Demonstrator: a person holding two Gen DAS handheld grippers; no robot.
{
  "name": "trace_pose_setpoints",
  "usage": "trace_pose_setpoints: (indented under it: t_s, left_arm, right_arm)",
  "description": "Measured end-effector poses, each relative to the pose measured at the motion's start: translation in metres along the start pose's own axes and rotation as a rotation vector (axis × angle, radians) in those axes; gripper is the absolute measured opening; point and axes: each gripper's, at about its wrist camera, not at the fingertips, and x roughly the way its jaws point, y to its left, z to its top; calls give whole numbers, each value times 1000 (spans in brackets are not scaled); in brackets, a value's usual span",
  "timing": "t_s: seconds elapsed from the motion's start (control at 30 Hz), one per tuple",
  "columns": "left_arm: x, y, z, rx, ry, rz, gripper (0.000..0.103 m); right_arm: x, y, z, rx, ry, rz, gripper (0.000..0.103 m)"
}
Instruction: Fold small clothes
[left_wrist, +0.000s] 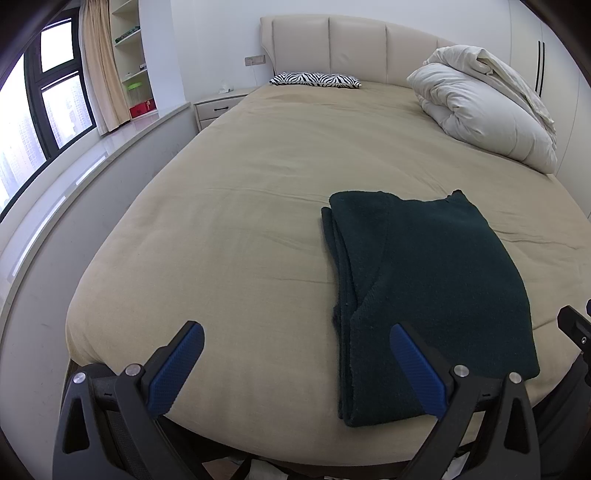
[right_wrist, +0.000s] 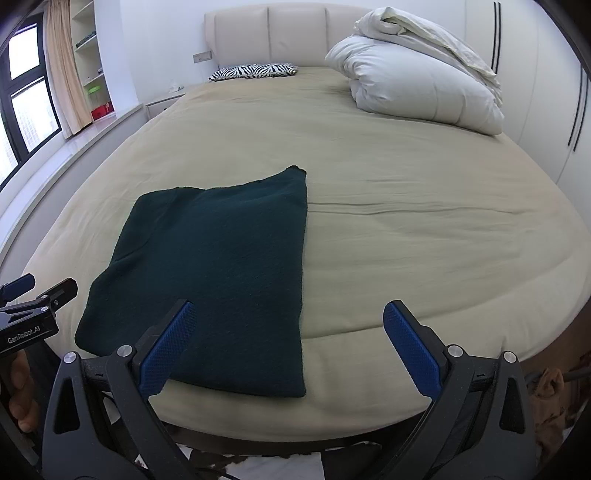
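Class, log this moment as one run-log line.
left gripper: open | right gripper: open | green garment: folded, on bed

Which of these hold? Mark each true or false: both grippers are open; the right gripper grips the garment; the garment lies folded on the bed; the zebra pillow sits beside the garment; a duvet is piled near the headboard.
1. Both grippers are open. True: the left gripper and the right gripper hold nothing.
2. The right gripper grips the garment. False: its jaws are spread wide and the garment lies free.
3. The garment lies folded on the bed. True: it lies flat in layers on the bed.
4. The zebra pillow sits beside the garment. False: the zebra pillow is far off, at the headboard.
5. A duvet is piled near the headboard. True: the duvet is bundled there.
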Motion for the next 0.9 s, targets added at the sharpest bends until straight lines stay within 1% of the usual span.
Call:
trace_pose_setpoints:
  t_s: [0.9]
  left_arm:
    - [-1,-2,-1,8,-1,-6,103]
  right_arm:
    - [0,-1,1,-1,0,1,103]
